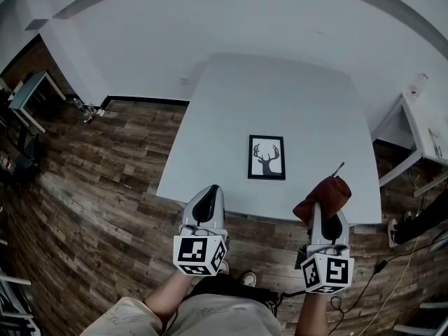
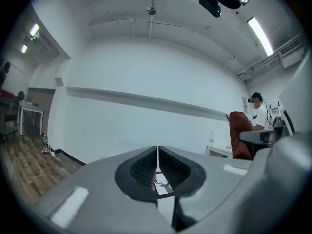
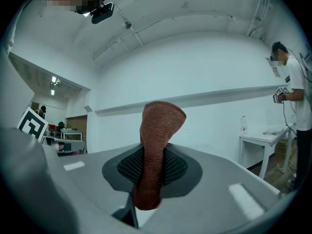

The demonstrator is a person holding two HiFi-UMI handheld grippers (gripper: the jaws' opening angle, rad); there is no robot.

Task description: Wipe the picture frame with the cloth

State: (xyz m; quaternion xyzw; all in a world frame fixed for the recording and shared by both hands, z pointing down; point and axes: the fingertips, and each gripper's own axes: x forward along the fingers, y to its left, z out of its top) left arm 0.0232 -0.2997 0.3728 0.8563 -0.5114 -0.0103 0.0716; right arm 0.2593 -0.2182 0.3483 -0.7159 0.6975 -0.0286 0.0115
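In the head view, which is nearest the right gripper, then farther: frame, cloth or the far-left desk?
1. Cloth: held in the right gripper.
2. Frame: flat on the table, ahead and left.
3. Desk: far left of the room.

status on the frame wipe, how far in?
Done: the cloth is off the table, clamped in the right gripper. In hand: both grippers are held up by the table's near edge; the left gripper is shut and empty. Left: all the wiping. The picture frame lies flat mid-table, and the cloth is not touching it.
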